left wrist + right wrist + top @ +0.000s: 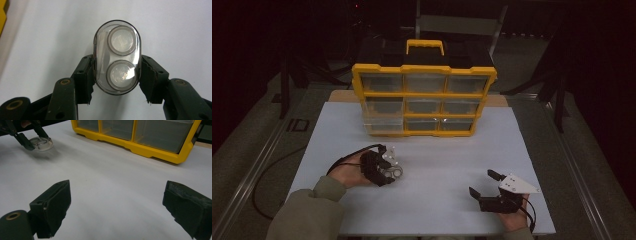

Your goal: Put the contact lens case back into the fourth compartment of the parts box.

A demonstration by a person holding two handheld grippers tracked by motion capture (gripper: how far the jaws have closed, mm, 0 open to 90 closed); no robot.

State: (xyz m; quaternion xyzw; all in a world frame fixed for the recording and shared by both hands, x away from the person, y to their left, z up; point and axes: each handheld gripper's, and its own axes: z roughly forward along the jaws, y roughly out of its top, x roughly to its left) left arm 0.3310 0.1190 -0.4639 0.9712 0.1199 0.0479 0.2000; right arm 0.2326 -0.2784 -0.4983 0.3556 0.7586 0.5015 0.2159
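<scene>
The left claw point(117, 72) is clamped on a clear oval case point(117, 57), one pad pressing each long side, so the case with its two round wells sits crosswise between the jaws; in the high view this claw point(388, 169) sits at about eight o'clock on the white tabletop point(437, 165), and the right gripper view shows the case point(41, 143) held just clear of the surface, with a soft shadow under it. The right claw point(116, 205) stands wide open with nothing between its pads, resting near the front edge at about five o'clock point(486, 191), well apart from the left. Beyond both, at twelve o'clock, stands the yellow organizer point(424, 100) with its clear-fronted drawers, all apparently shut. The step in hand looks like the carry: the case is picked up and not yet delivered. If it is bound for the organizer, the next move calls for a steady grip on the slick plastic, travel toward twelve o'clock, and probably the free right claw pulling a drawer open first.
</scene>
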